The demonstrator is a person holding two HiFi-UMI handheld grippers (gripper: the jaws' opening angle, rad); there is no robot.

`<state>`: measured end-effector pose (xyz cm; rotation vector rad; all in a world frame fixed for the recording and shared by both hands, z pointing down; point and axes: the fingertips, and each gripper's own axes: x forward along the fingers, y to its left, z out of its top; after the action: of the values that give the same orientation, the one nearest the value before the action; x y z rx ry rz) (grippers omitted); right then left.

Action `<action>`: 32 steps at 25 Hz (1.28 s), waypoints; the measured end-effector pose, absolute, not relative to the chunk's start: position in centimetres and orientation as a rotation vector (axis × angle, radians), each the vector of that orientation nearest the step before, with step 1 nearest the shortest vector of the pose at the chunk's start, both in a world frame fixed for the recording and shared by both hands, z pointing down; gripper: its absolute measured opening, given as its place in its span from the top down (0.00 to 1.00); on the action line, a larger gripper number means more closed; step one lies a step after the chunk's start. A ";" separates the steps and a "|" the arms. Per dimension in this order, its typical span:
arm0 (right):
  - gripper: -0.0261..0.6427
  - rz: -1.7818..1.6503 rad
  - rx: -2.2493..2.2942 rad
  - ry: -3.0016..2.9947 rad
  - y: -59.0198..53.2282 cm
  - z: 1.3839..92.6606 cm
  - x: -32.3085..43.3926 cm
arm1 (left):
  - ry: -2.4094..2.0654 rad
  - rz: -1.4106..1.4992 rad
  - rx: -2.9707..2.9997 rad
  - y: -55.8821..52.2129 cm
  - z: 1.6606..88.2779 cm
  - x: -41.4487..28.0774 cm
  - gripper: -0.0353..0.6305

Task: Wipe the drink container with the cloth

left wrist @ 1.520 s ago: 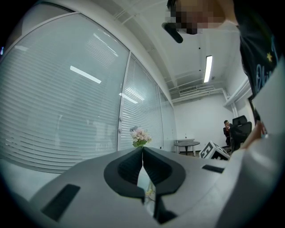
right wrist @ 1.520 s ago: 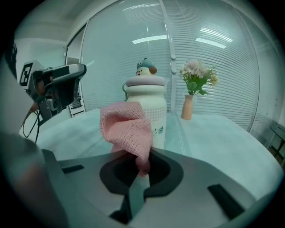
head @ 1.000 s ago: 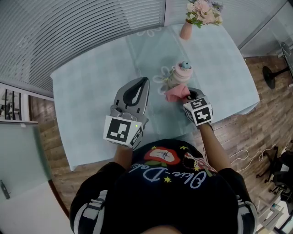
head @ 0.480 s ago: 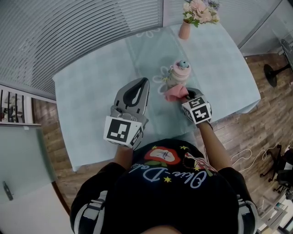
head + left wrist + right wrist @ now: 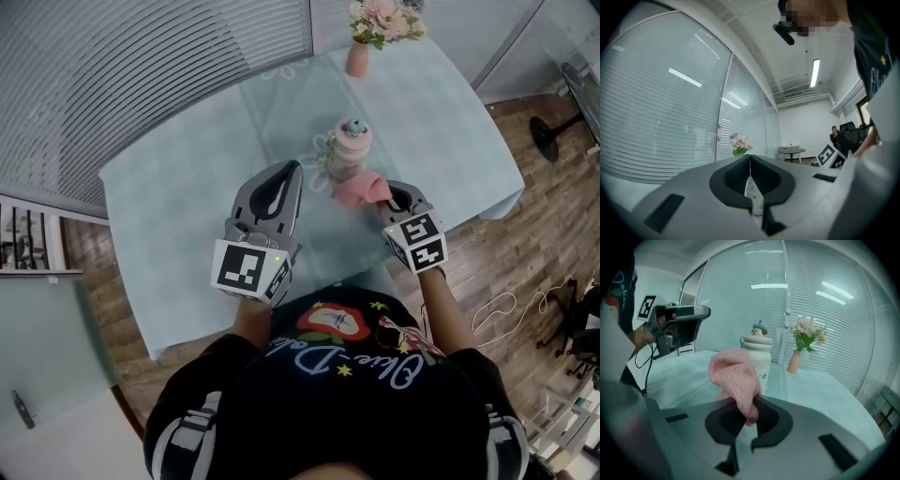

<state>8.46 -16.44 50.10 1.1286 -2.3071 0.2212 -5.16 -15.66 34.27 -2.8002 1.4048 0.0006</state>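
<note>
right tool (image 5: pixel 751 404) clamped on pink cloth (image 5: pixel 733 376), bunched right by drink container (image 5: pixel 758 352), upright mid worktop (image 5: pixel 820 390). left tool (image 5: pixel 750 157) jaws together, empty, nearby. risk imo: nothing steadies container, hard sideways wipe could tip it

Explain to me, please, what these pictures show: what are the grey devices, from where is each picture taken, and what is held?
A person stands at a table and holds a grey tool in each hand; there is no robot. The head view comes from a camera on the person's head, looking down. The other two come from cameras on the tools, looking along their jaws. The black-and-white squares are markers on the tools. On the table stand a drink container and a pink vase with flowers. The right tool is shut on a pink cloth, right next to the container. The left tool is shut and holds nothing.
</note>
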 end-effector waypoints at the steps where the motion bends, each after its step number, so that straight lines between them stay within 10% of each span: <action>1: 0.94 0.218 1.140 -2.325 -16.1 49.4 8.8 | 1.396 0.000 -2.806 -15.7 34.3 -4.8 0.94; 32: 0.94 0.063 0.840 -2.486 -23.5 44.2 8.3 | 1.747 -0.064 -2.633 -17.9 33.7 -3.8 0.94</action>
<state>8.29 -23.51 44.18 0.8398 -2.4861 0.0634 -3.82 -17.89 33.69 -2.6335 1.7467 -0.0638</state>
